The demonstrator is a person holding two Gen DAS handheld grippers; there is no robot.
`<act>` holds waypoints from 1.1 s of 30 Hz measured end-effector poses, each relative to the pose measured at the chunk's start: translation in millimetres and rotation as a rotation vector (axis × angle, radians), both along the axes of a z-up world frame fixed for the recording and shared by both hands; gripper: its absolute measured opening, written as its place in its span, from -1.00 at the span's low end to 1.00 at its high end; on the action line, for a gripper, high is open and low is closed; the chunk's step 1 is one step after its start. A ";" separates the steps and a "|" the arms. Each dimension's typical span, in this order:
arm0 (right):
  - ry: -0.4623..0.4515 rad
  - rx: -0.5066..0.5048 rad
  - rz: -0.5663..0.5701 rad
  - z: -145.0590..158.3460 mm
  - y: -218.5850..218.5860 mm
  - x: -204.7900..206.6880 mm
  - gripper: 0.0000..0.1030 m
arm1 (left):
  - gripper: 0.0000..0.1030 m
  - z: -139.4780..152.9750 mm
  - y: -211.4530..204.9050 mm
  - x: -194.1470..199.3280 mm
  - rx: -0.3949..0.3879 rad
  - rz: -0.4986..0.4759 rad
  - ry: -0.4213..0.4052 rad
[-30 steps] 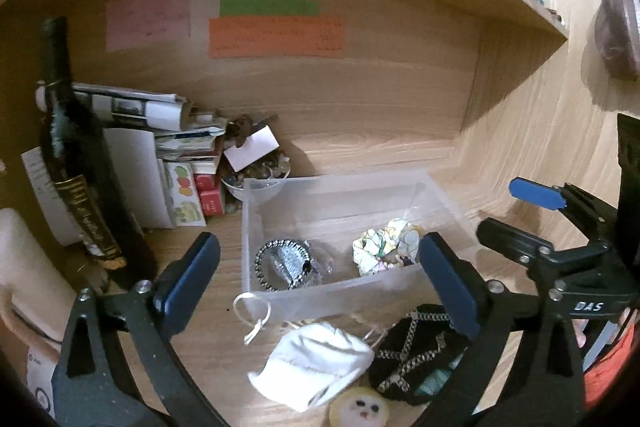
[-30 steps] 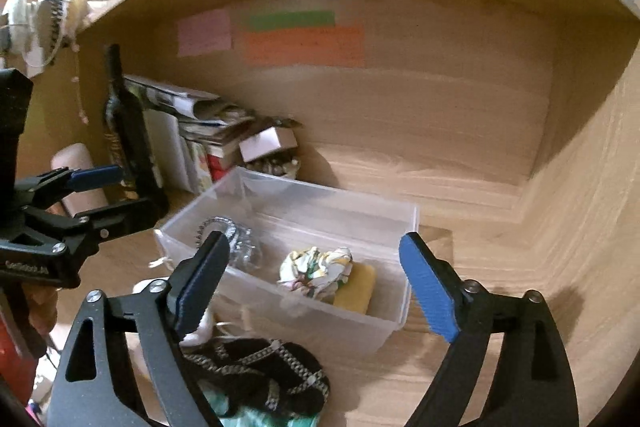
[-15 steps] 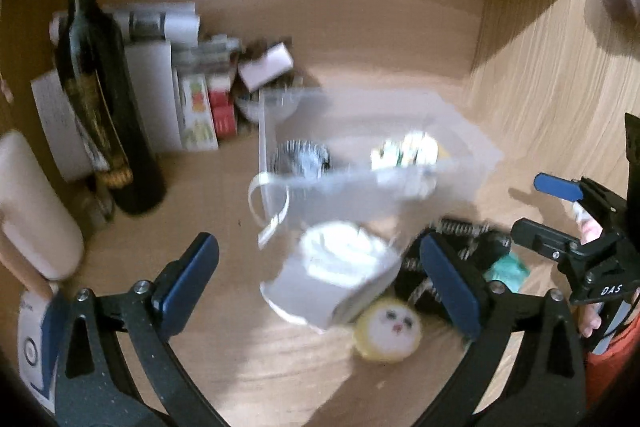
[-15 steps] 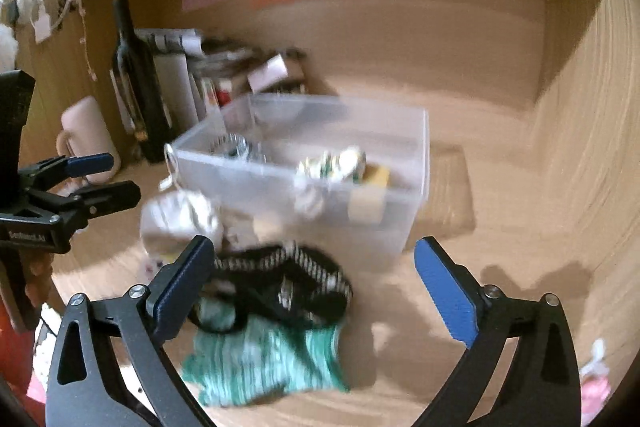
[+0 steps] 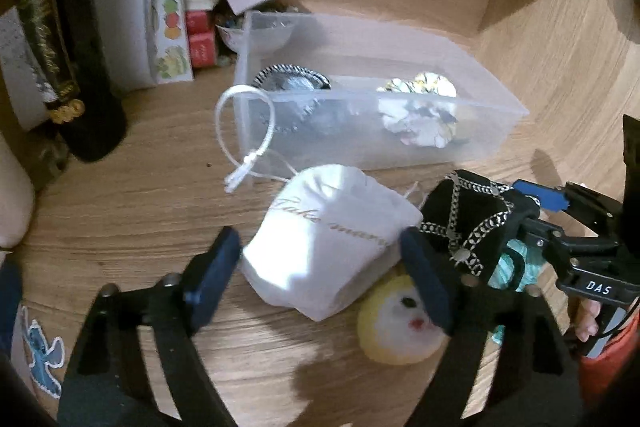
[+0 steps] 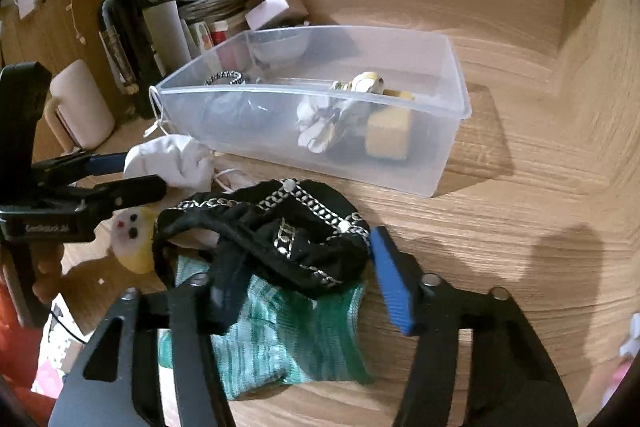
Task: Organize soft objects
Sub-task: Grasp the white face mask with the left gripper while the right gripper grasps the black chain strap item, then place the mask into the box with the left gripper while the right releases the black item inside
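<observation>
From the left wrist camera, the left gripper (image 5: 320,267) stands wide, one finger on either side of the white pouch (image 5: 328,243), which lies on the wooden worktop (image 5: 140,211) just in front of the clear plastic bin (image 5: 472,143). A yellow plush (image 5: 396,327) peeks out beside the pouch, partly behind the right finger. The black chain-trimmed cloth (image 5: 468,215) lies to the right, touching the pouch. Inside the bin sit a dark round hair tie (image 5: 292,79) and a crumpled floral scrunchie (image 5: 420,115). A white cord loop (image 5: 244,131) rests against the bin's left corner, and a dark bottle (image 5: 76,67) stands at the worktop's left side.

The right wrist camera shows the right gripper (image 6: 304,287) also wide, straddling the black cloth (image 6: 280,227), which lies over a green knitted piece (image 6: 280,343) that the other view barely reveals. It also shows a yellow block (image 6: 388,135) in the bin (image 6: 452,131) beside the scrunchie (image 6: 336,119), and a pale mug (image 6: 80,107) near the bottle (image 6: 120,23). The left gripper (image 6: 136,175) appears at the pouch (image 6: 172,163).
</observation>
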State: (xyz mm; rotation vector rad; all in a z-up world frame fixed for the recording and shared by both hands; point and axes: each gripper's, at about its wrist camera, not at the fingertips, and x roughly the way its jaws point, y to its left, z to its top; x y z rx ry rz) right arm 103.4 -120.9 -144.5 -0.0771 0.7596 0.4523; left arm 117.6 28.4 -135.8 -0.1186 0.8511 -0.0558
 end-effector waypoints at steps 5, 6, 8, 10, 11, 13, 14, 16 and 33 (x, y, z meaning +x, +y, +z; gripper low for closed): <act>-0.029 -0.019 -0.002 1.8 1.5 -5.7 -0.53 | -0.01 -3.3 0.5 0.8 -0.031 -0.019 -0.001; -0.036 -0.015 -0.006 2.2 0.7 -6.8 -0.60 | -0.18 -3.2 -0.1 1.1 -0.032 -0.023 -0.003; -0.053 -0.007 -0.016 4.8 -1.2 -8.3 -0.65 | -0.36 -1.4 -1.6 -1.6 -0.029 -0.031 -0.011; -0.072 -0.006 -0.024 8.0 -1.7 -9.0 -0.67 | -0.63 2.5 -4.5 -5.6 -0.002 -0.033 -0.031; -0.092 -0.006 -0.031 11.7 -2.9 -11.5 -0.68 | -0.68 4.4 -4.3 -6.6 0.005 -0.035 -0.038; -0.115 0.000 -0.036 18.3 -4.1 -13.7 -0.68 | -0.73 10.3 -5.1 -10.0 0.019 -0.036 -0.061; -0.127 0.003 -0.039 21.5 -5.2 -15.8 -0.68 | -0.73 14.6 -5.7 -12.8 0.027 -0.033 -0.080; -0.147 0.007 -0.043 28.3 -6.0 -16.5 -0.69 | -0.74 22.4 -5.8 -16.1 0.041 -0.025 -0.106; -0.343 0.086 -0.109 98.5 -18.7 -20.7 -0.68 | -0.74 98.9 -4.1 -32.1 0.024 -0.022 -0.318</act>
